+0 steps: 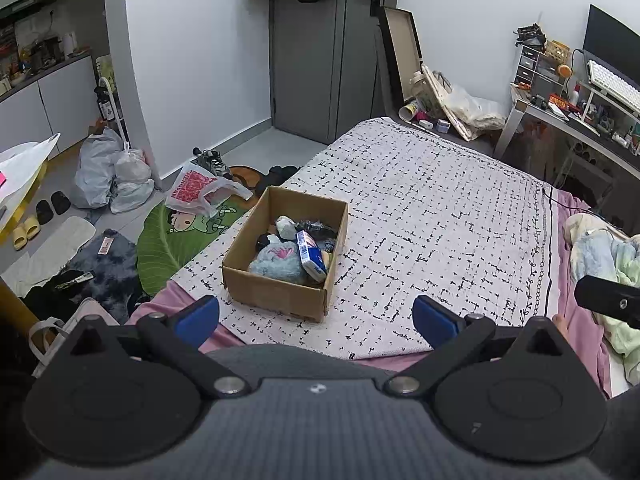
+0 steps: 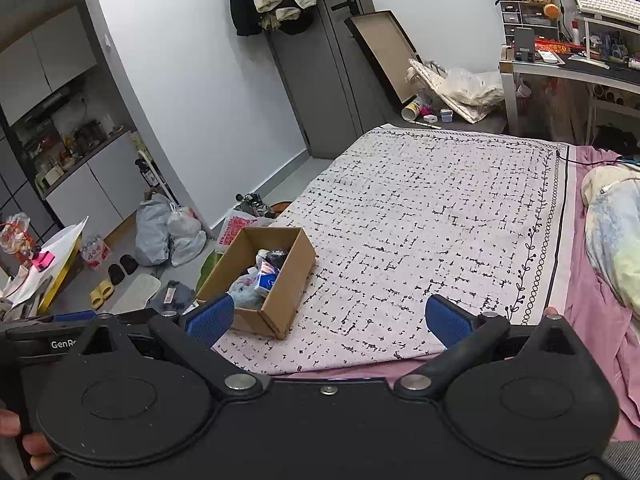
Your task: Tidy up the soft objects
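Left wrist view: the left gripper [image 1: 316, 316] hangs over the near edge of the bed, its blue pads [image 1: 199, 317] spread wide with nothing between them. At 12 o'clock from the jaws, just beyond them, an open cardboard box [image 1: 276, 290] sits on the checked blanket [image 1: 432, 216]. Inside lie a pale blue plush [image 1: 276, 262], a blue-and-white pack [image 1: 310, 256] propped against the right wall, a grey-white bundle [image 1: 285, 226] and a dark item [image 1: 316, 229]. At 9 o'clock, plastic bags [image 1: 108, 176] crowd the floor; at 3 o'clock, crumpled bedding [image 1: 604, 256] lies on the pink sheet.

Right wrist view: the right gripper [image 2: 330, 320] is likewise spread and holds nothing. The box [image 2: 280, 300] stands at 10 o'clock from the jaws, its near corner just beside the left pad [image 2: 210, 320], plush [image 2: 245, 294] and pack [image 2: 266, 278] visible inside. A grey door [image 2: 320, 80] stands at 12 o'clock, a desk [image 2: 572, 68] at 2 o'clock
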`<move>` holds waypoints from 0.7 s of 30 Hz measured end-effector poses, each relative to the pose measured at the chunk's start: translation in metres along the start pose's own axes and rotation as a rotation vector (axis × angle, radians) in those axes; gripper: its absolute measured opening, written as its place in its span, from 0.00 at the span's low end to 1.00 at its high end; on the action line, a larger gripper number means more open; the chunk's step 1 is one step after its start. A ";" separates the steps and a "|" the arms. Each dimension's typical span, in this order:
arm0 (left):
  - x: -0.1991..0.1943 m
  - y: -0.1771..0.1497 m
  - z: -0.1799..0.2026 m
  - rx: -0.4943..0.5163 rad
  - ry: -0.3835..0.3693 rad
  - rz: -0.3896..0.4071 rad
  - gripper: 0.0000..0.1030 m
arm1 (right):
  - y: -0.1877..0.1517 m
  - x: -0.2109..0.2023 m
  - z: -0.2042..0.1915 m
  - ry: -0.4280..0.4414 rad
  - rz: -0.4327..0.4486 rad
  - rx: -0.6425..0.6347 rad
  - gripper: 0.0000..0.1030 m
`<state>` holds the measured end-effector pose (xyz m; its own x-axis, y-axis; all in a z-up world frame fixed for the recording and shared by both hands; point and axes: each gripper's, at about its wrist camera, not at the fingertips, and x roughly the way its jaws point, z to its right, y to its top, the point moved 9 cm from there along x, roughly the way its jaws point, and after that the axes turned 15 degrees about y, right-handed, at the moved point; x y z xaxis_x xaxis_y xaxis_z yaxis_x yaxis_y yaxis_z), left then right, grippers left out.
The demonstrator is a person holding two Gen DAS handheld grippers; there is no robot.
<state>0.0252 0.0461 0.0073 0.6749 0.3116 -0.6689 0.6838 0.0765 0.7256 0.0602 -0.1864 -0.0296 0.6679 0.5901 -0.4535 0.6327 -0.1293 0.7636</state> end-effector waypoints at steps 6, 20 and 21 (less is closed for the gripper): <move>0.000 0.000 0.005 0.011 0.003 -0.001 0.99 | 0.000 0.001 0.002 -0.003 -0.002 0.006 1.00; -0.002 -0.001 0.016 0.024 -0.019 0.006 0.99 | -0.003 0.000 0.011 -0.004 -0.009 0.038 1.00; -0.002 -0.002 0.017 0.026 -0.021 0.005 0.99 | -0.004 0.000 0.010 -0.003 -0.008 0.035 1.00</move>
<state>0.0273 0.0297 0.0045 0.6840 0.2922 -0.6684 0.6870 0.0497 0.7249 0.0619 -0.1934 -0.0368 0.6641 0.5885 -0.4611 0.6512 -0.1522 0.7435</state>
